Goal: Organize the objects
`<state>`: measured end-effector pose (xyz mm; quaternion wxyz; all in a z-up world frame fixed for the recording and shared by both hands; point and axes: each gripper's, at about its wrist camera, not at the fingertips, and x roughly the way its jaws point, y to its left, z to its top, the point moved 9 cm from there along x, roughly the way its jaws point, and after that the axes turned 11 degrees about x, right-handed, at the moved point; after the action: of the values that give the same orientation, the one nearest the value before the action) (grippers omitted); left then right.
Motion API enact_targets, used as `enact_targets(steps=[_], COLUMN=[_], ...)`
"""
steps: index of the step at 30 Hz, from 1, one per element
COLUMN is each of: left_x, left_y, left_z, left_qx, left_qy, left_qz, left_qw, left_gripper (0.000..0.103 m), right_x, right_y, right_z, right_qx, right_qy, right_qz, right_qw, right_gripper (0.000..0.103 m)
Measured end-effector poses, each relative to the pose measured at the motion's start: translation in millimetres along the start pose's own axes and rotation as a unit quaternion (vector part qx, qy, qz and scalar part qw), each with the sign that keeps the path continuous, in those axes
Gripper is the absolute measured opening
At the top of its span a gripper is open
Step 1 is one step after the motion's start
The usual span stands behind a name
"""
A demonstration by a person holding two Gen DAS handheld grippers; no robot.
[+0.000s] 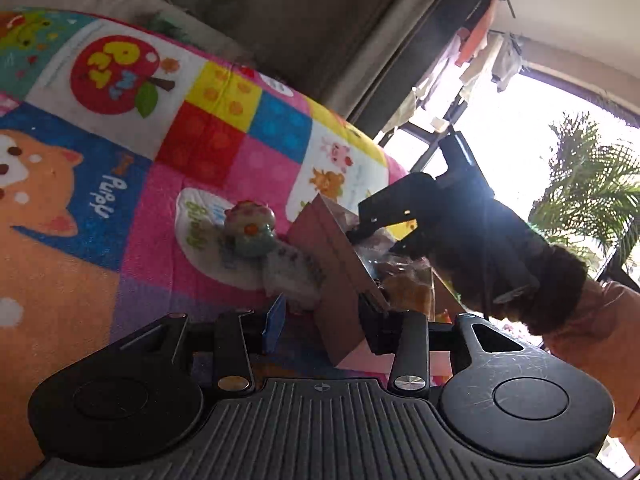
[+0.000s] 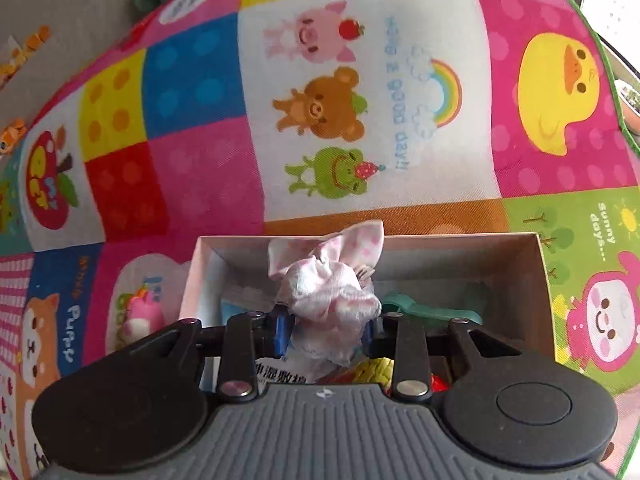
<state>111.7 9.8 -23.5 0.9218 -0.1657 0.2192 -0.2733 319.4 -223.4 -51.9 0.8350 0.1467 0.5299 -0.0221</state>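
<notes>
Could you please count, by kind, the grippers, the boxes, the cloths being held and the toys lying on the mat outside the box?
Grippers: 2, left gripper and right gripper
Box: 1
Cloth: 1, held by the right gripper over the box
Toy: 1, on the mat beside the box
Total: 5

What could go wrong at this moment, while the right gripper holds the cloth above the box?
1. The pink-dotted cloth hangs loose from the right gripper; a corner may drape over the box wall.
2. The left gripper is close against the box wall and might tip it.
</notes>
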Motion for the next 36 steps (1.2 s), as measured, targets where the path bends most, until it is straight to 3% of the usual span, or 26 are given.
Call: enact_targets(steps=[2, 5, 12, 13, 14, 16, 17, 21, 24, 25, 27, 29, 32, 36], left_x=[-0.5, -3.6, -10.5, -12.0, -14.1, -19.6, -22.6, -29.0, -28.7, -27.9, -26.0, -24.0, -18.7, -18.6], left_y=[3.7, 8.0, 16.2, 18.2, 20.7, 27.2, 30.7, 45.1, 52.0, 53.3, 55.4, 58.3, 62.0, 62.8], left_z=[0.1, 2.1, 9.6, 10.8, 12.2, 16.5, 18.5, 20.6, 18.8, 17.7, 15.3, 11.7, 5.2, 2.3], left_qx=[-0.017, -0.033, -0.056, -0.058, -0.060, -0.066, -0.070, -0.085, -0.089, -0.086, -0.074, -0.060, -0.049, -0.040], left_qy=[0.006, 0.004, -0.015, -0.018, -0.022, -0.035, -0.041, -0.045, -0.034, -0.028, -0.014, 0.002, 0.033, 0.045], left_qz=[-0.002, 0.004, 0.018, 0.023, 0.030, 0.044, 0.051, 0.083, 0.104, 0.112, 0.134, 0.156, 0.171, 0.177], left_qw=[0.9998, 0.9995, 0.9981, 0.9979, 0.9975, 0.9962, 0.9954, 0.9919, 0.9900, 0.9896, 0.9881, 0.9859, 0.9834, 0.9823], left_gripper=[0.044, 0.044, 0.044, 0.044, 0.044, 0.044, 0.044, 0.044, 0.044, 0.044, 0.044, 0.044, 0.044, 0.044], right_x=[7.4, -9.5, -82.2, -81.9, -77.4, -53.1, -40.9, -1.2, -5.6, -16.3, -40.9, -57.8, -49.8, -5.3], right_y=[-0.4, 1.7, 28.5, 32.9, 35.2, 33.2, 31.1, 17.0, 14.9, 21.8, 44.9, 74.0, 120.2, 159.5], right_z=[2.3, 2.4, 12.0, 12.6, 12.4, 10.2, 9.7, 12.4, 13.7, 14.1, 13.8, 9.3, -2.5, -14.8], right_qx=[0.005, 0.011, -0.035, -0.037, -0.032, -0.015, -0.008, 0.010, 0.005, -0.013, -0.059, -0.082, -0.103, -0.132], right_qy=[0.003, 0.000, -0.065, -0.068, -0.064, -0.033, -0.025, -0.013, -0.025, -0.043, -0.079, -0.098, -0.078, -0.061], right_qz=[-0.013, -0.012, 0.025, 0.028, 0.029, 0.018, 0.011, -0.019, -0.045, -0.053, -0.050, -0.023, 0.010, -0.020], right_qw=[1.000, 1.000, 0.997, 0.997, 0.997, 0.999, 1.000, 1.000, 0.999, 0.998, 0.994, 0.992, 0.992, 0.989], right_gripper=[0.058, 0.077, 0.077, 0.068, 0.051, 0.040, 0.040, 0.040, 0.040, 0.041, 0.054, 0.074, 0.075, 0.075])
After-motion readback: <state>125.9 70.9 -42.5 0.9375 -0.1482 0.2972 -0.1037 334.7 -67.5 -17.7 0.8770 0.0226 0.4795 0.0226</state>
